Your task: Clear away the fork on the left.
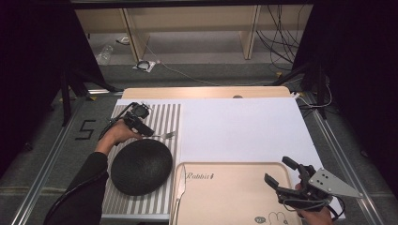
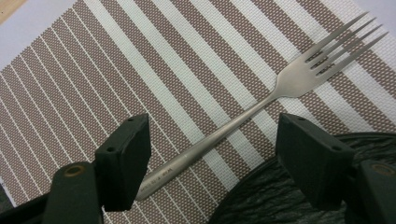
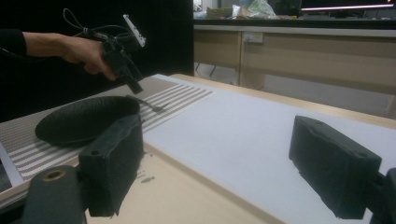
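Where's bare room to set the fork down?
The white sheet is bare between the striped mat and its right edge, beyond the tray. The mat is crowded: black plate, fork, left gripper. A knife lines the tray's left edge.

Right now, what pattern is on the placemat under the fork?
Brown and white stripes on the woven placemat, clearest in the left gripper view.

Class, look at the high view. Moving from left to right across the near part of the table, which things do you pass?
Black plate → knife → beige tray → right gripper.
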{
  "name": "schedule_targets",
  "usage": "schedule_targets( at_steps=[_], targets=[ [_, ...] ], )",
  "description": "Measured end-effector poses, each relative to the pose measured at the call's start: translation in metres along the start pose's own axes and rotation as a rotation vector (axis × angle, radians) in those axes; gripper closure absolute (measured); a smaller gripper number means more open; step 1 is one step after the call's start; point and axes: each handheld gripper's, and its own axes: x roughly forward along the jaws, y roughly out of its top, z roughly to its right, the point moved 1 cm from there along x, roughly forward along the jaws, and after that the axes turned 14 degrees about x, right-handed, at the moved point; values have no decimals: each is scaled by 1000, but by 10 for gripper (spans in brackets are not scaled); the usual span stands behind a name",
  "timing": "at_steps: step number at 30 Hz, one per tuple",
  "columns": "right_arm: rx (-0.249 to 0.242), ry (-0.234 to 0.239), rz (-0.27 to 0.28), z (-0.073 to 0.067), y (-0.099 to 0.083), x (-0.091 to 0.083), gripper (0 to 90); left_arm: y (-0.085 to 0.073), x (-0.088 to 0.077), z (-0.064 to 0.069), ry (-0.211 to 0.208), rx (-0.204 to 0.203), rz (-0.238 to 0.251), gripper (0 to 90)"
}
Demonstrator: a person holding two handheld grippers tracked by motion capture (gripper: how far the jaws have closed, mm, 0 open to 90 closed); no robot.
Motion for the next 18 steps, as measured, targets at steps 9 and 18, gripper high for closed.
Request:
schedule_targets(
  at_steps=[9, 18],
  targets=[
    [-2, 3, 0, 0, 0, 1, 188, 2, 12, -4, -33, 6, -32, 306],
    [0, 5, -1, 0, 0, 0, 188, 2, 20, -5, -69, 30, -60, 344]
  ],
)
